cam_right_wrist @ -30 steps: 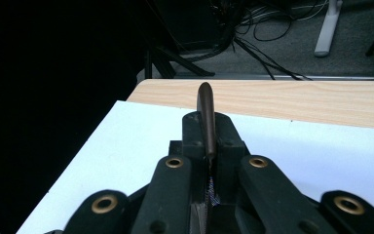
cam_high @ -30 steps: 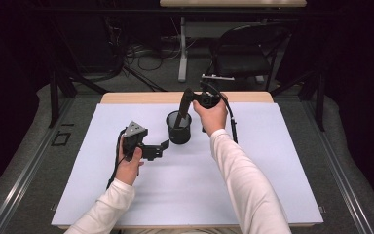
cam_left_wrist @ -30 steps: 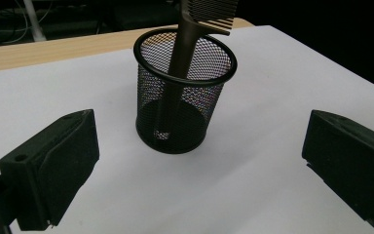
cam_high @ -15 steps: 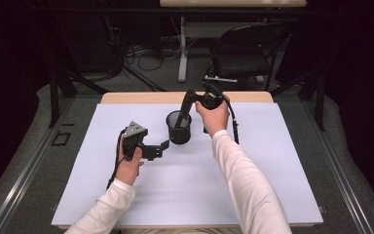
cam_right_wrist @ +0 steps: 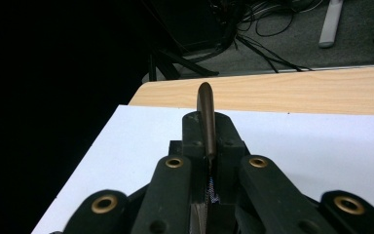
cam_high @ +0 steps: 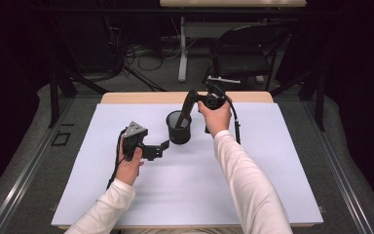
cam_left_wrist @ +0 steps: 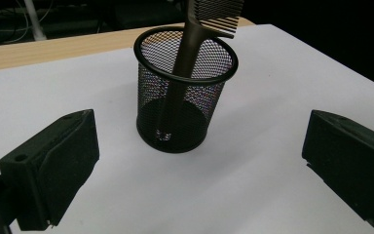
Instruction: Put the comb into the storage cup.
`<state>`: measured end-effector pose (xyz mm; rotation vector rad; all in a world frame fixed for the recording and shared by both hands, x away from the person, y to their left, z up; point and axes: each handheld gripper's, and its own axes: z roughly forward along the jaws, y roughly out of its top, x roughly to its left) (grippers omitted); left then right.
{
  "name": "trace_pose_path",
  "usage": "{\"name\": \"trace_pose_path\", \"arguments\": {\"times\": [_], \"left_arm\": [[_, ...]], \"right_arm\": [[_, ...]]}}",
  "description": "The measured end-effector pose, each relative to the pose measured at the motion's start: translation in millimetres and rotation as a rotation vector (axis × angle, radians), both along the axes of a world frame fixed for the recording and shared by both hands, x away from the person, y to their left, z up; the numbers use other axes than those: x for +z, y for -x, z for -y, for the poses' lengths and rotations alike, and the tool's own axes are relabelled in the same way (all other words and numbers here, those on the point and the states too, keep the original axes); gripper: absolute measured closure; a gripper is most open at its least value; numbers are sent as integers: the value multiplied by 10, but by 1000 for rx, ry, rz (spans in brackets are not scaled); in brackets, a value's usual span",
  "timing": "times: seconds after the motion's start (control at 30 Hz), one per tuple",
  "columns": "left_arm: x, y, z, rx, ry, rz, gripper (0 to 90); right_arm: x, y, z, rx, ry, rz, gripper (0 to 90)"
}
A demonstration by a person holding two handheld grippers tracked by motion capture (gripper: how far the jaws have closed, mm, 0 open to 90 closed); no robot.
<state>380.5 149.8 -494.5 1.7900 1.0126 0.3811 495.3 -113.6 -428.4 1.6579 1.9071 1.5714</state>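
Inside the mesh cup (cam_left_wrist: 185, 92), the comb (cam_left_wrist: 182, 73) handle's foot blurs behind mesh.

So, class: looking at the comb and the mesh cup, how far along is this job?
Done: the comb's handle end is already inside the mesh cup, reaching its floor. In hand: the right gripper is shut on the comb's toothed end above the rim. Left: letting go and pulling away. The left gripper waits open beside the cup.

My matt black plastic pads (cam_left_wrist: 53, 165) face a black wire-mesh cup (cam_left_wrist: 185, 92), at twelve o'clock, holding a smooth brown plastic comb (cam_left_wrist: 187, 53). Matt white sheet (cam_high: 185, 185) over pale wood table (cam_high: 141, 97).
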Motion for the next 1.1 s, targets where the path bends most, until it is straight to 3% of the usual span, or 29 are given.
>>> {"name": "trace_pose_path", "arguments": {"times": [0.6, 1.1], "left_arm": [[-16, -9, -3, 4, -6, -4, 5], [-20, -9, -7, 3, -6, -4, 5]], "right_arm": [[-115, -36, 207, -21, -86, -46, 869], [-181, -46, 316, -33, -105, -68, 870]]}}
